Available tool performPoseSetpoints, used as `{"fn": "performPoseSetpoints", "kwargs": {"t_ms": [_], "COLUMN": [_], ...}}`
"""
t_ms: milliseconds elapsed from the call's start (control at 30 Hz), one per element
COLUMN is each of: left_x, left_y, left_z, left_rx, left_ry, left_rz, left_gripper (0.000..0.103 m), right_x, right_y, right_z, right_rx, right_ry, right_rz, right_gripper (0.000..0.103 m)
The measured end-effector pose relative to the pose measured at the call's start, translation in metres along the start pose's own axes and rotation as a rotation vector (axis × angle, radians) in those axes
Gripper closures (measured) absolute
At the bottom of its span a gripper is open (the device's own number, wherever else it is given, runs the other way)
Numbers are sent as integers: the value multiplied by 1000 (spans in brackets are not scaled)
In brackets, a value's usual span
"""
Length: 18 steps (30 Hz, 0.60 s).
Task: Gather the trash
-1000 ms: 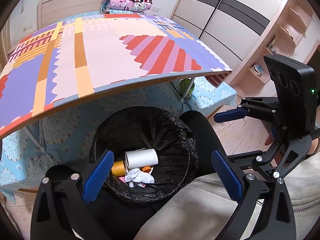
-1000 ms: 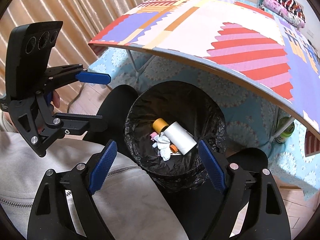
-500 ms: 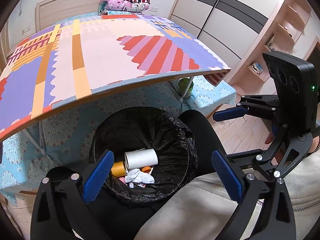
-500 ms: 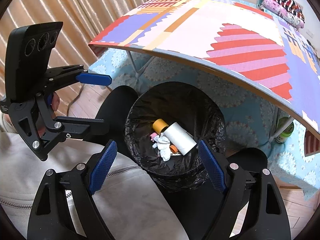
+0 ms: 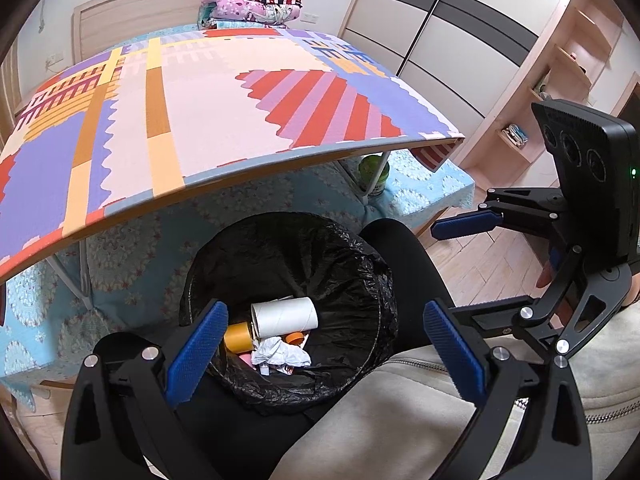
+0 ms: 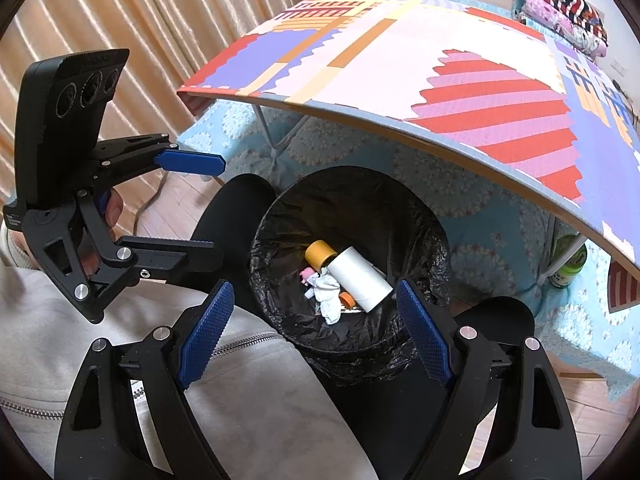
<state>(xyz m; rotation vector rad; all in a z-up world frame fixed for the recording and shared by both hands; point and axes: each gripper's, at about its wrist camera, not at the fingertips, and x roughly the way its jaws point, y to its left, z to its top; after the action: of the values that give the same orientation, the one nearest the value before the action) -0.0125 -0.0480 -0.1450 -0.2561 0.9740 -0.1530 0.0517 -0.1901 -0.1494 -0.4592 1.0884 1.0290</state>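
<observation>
A bin with a black liner (image 5: 360,264) stands on the floor between the person's legs, under the table's near edge. Inside lie a white cardboard tube (image 5: 286,314), an orange roll (image 5: 236,338), crumpled white paper (image 5: 280,354) and a small orange cap (image 5: 295,337). My left gripper (image 5: 324,312) hovers above the bin, open and empty. My right gripper (image 6: 314,292) also hangs over the bin (image 6: 420,216), open, nothing between its blue pads. Each gripper shows in the other's view: the right (image 5: 452,268), the left (image 6: 200,206). The tube (image 6: 362,276) and paper (image 6: 328,296) show there too.
A folding table topped with a colourful foam mat (image 5: 200,120) overhangs the bin. Below it is a bed with a blue patterned cover (image 6: 500,208) and a green bottle (image 5: 374,172). Wardrobe doors (image 5: 460,48) and shelves stand right, curtains (image 6: 100,20) left. The person wears a grey jacket (image 6: 260,400).
</observation>
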Motion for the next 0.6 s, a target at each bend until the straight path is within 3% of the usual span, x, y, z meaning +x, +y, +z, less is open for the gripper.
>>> {"fn": "performPoseSetpoints", "kwargs": {"t_ms": [600], "left_x": [0], "left_y": [-2], "left_z": [1], "left_rx": [3], "left_ry": [-2], "left_rz": [-5], "left_gripper": [8], "right_x": [-2], "right_y": [1], "right_z": [3], "right_rx": [-2], "right_ry": [-13], "right_rz": [3], "right_gripper": [20]}}
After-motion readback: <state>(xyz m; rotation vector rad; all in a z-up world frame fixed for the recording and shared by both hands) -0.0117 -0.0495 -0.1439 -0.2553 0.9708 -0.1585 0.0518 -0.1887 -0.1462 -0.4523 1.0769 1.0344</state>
